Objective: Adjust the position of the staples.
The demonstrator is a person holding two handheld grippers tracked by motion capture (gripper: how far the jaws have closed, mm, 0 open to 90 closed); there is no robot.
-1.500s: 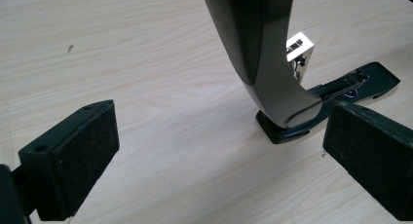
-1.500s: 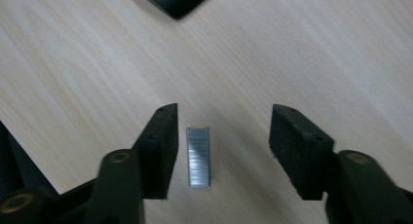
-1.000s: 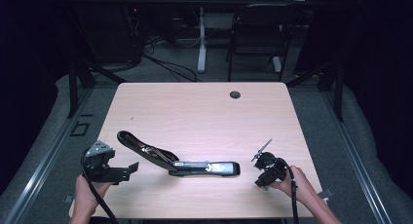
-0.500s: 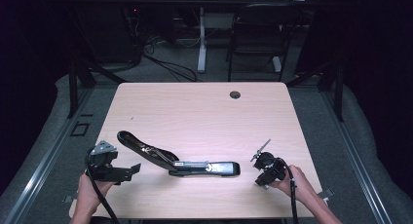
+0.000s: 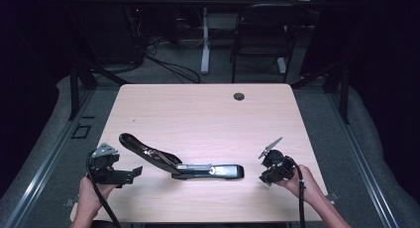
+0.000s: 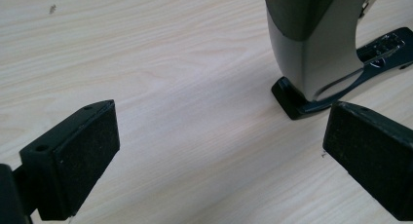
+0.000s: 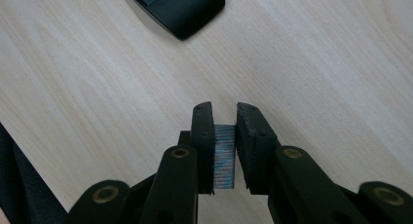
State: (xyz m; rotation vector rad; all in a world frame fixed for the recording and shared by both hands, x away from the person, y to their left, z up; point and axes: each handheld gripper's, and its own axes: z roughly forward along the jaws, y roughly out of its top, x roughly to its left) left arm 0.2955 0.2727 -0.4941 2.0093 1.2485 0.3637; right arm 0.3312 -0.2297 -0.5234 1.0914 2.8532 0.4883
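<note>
A black stapler [image 5: 183,163] lies swung open on the wooden table [image 5: 208,114], its arm raised toward the left. My left gripper [image 5: 126,174] rests at the front left, open and empty; in the left gripper view [image 6: 219,146] the stapler's grey-black arm [image 6: 311,53] stands just beyond the right jaw. My right gripper [image 5: 262,177] sits at the front right and points at the stapler's base end [image 7: 185,7]. Its jaws [image 7: 225,117] have just been closing and are shut on a small ribbed blue-grey strip of staples [image 7: 224,156].
A round cable grommet [image 5: 239,96] sits near the table's far edge. Behind the table are a chair [image 5: 260,34], a desk leg and floor cables. Bare wood spreads across the middle and back of the table.
</note>
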